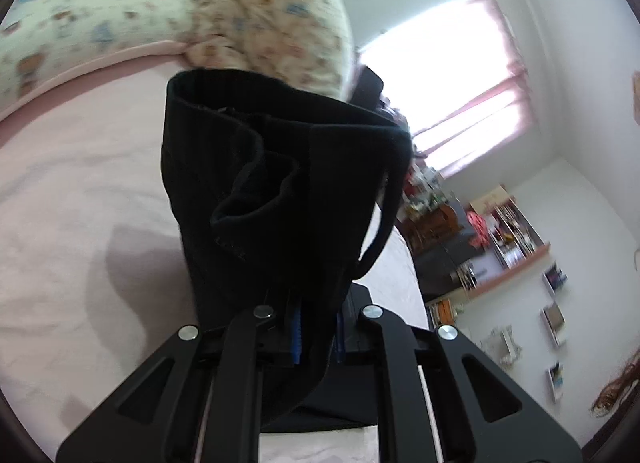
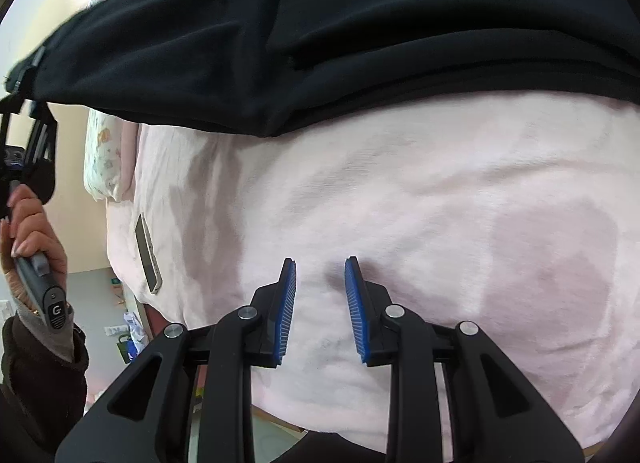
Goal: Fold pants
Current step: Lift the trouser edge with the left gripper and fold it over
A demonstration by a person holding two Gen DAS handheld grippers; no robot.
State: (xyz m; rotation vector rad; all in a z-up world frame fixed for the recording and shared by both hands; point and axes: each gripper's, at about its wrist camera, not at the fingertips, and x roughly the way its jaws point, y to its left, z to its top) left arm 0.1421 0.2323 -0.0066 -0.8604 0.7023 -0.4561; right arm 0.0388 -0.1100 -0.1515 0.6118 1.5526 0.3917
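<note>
The black pants (image 1: 280, 183) hang bunched in my left gripper (image 1: 318, 327), which is shut on the fabric and holds it lifted above the pink bed (image 1: 80, 223). In the right wrist view the pants (image 2: 360, 31) stretch across the top, lifted off the bed at the left end, where the left gripper (image 2: 24, 75) grips them. My right gripper (image 2: 320, 267) is open and empty, its blue pads (image 2: 288, 303) apart, just above the pink sheet (image 2: 440, 203) and below the pants' edge.
Patterned pillows (image 1: 260, 15) lie at the head of the bed. A phone (image 2: 148, 259) lies on the sheet near the bed's left edge. A window (image 1: 448, 83) and cluttered shelves (image 1: 500, 231) stand beyond the bed. The floor (image 2: 100, 303) shows past the bed's edge.
</note>
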